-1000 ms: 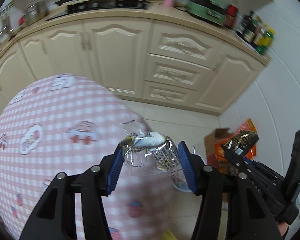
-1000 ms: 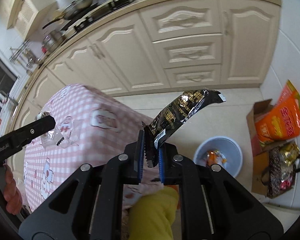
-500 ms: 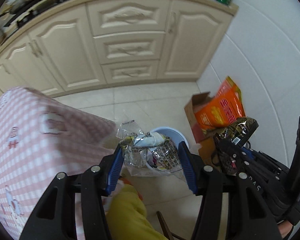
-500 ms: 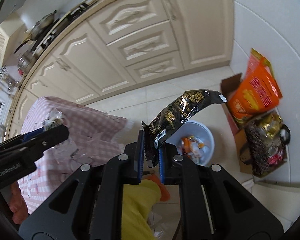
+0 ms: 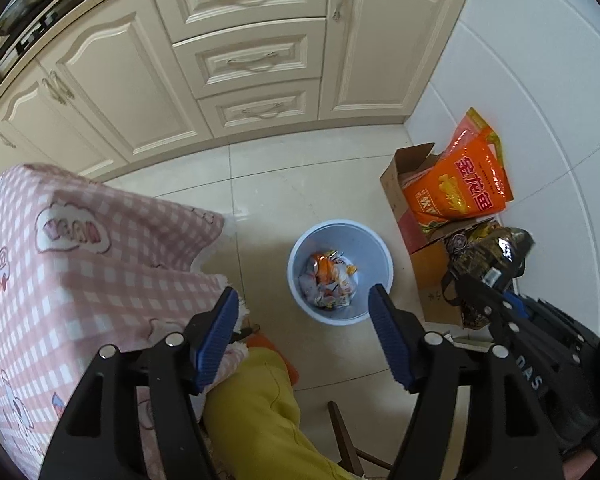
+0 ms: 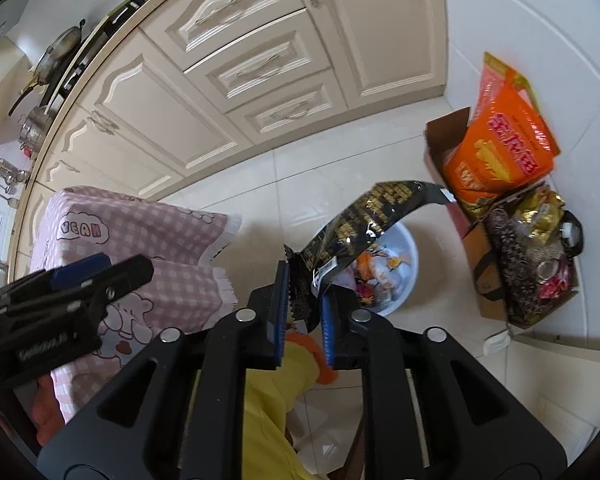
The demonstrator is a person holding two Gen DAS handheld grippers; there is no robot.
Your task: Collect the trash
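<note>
Cream panelled cabinets [image 5: 228, 60] lined the far edge of the glossy tiled floor [image 5: 300, 184], leaving a bare strip between them and the bin [image 5: 374, 258]. A table under pink checked cloth [image 5: 80, 264] had its fringed corner near the bin on one side; on the other, just beside the bin, stood a cardboard box [image 5: 404, 188] holding an orange bag [image 5: 460, 188]. The bin was round, pale blue plastic, with crumpled wrappers [image 5: 330, 280] inside. The left gripper [image 5: 302, 332] was spread wide above it, holding nothing. The right gripper [image 6: 304, 308] was clamped on a glossy black wrapper [image 6: 364, 224] that hung over the bin's rim.
</note>
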